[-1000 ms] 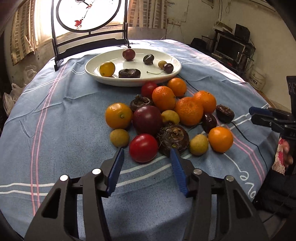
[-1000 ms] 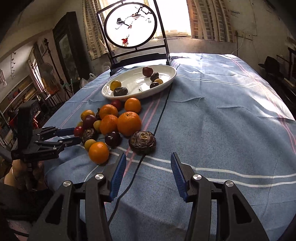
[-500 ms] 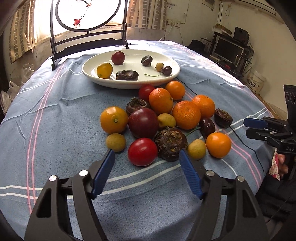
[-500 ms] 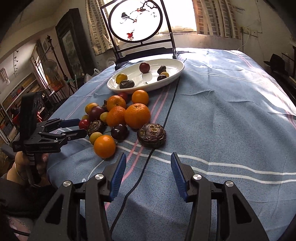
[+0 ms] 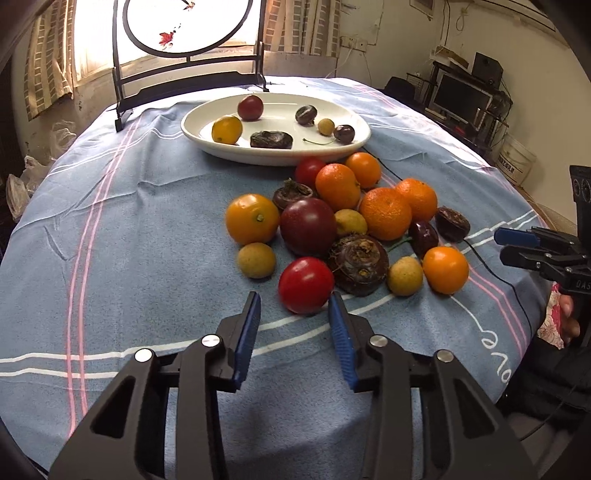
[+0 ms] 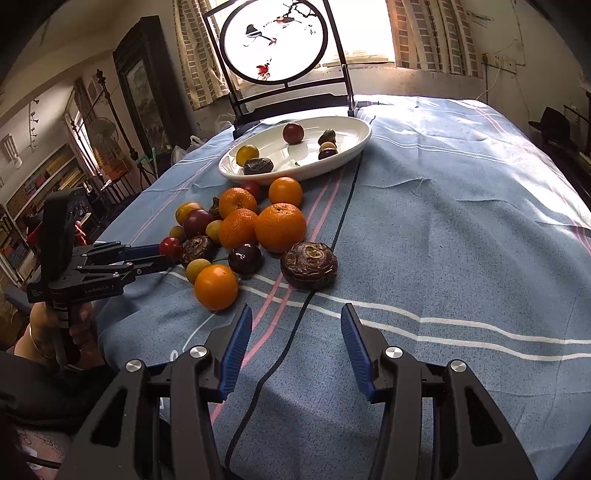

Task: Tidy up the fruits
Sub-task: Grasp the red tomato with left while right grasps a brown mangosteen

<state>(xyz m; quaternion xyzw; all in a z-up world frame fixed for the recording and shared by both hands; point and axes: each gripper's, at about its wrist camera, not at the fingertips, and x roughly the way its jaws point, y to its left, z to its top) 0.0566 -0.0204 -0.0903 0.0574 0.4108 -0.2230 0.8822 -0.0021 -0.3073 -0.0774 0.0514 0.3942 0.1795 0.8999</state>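
A heap of loose fruit lies on the blue tablecloth (image 5: 110, 240): oranges, a dark plum (image 5: 308, 226), small yellow fruits, brown water chestnuts and a red tomato (image 5: 306, 284). A white oval plate (image 5: 207, 138) behind it holds several small fruits. My left gripper (image 5: 294, 308) is open and empty, its tips just short of the red tomato, which sits slightly right of centre. My right gripper (image 6: 296, 321) is open and empty, low over the cloth, short of a brown water chestnut (image 6: 308, 265) and an orange (image 6: 216, 287).
A black cable (image 6: 341, 221) runs across the cloth between the right gripper's fingers toward the plate. A black-framed round screen (image 5: 188, 33) stands at the table's far edge. The table edge drops off near both grippers.
My left gripper has moved forward to the red tomato and its fingers have narrowed. My right gripper has crept slightly forward and stays open.
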